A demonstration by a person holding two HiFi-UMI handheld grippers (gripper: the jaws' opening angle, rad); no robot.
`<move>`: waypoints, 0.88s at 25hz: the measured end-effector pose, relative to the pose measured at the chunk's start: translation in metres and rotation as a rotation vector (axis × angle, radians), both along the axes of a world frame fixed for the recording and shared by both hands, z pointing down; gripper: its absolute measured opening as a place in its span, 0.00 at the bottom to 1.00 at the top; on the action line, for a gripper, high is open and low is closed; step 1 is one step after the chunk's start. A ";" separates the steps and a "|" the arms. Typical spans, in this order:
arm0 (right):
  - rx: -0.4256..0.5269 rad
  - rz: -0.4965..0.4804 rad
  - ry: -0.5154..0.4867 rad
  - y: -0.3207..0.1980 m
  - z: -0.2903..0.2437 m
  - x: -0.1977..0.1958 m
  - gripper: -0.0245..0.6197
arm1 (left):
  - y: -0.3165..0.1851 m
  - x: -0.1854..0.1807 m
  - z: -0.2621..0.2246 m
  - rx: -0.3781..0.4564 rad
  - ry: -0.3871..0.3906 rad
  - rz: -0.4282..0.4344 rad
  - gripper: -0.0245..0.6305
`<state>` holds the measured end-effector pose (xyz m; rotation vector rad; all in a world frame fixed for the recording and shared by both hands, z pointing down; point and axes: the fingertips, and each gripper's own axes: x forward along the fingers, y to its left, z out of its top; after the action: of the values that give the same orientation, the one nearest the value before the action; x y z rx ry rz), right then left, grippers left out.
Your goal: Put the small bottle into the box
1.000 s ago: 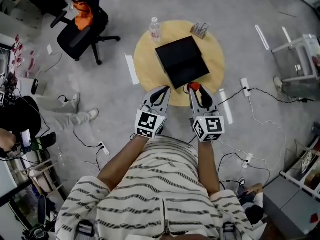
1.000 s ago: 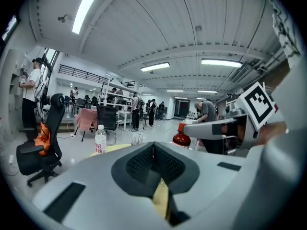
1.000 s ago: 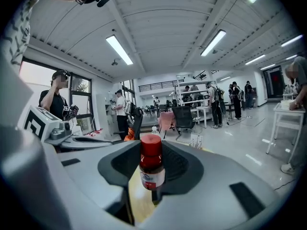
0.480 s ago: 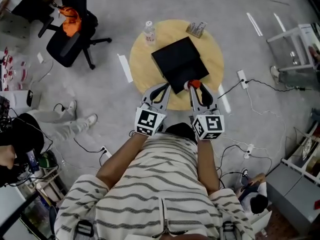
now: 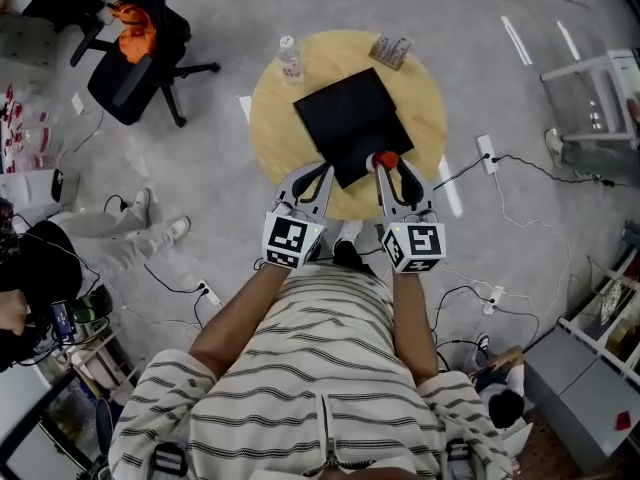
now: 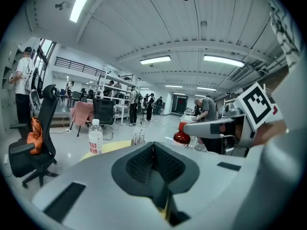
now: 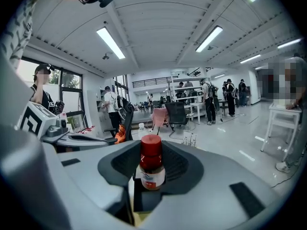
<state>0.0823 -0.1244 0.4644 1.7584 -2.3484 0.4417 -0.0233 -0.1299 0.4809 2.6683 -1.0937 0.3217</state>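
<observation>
right tongs (image 5: 387, 167) gripping small bottle (image 7: 152, 168), at near box (image 5: 350, 116) edge

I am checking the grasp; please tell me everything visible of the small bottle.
The small bottle has a red cap and a white label with red and blue print. It stands upright between the jaws of the right gripper, which press its sides. In the head view it hangs above the round table, by the near edge of the black box.
</observation>
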 end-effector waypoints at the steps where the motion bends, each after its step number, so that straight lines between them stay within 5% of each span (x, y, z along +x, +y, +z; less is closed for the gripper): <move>1: -0.002 -0.010 -0.001 -0.003 0.003 0.003 0.26 | -0.002 0.003 0.001 0.001 -0.005 -0.005 0.07; 22: -0.078 -0.090 0.012 -0.038 0.066 0.023 0.26 | -0.003 0.018 0.035 -0.063 -0.061 -0.072 0.07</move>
<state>0.1055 -0.1619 0.5304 1.6103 -2.3569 0.5008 -0.0049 -0.1334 0.5164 2.5727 -1.1736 0.4200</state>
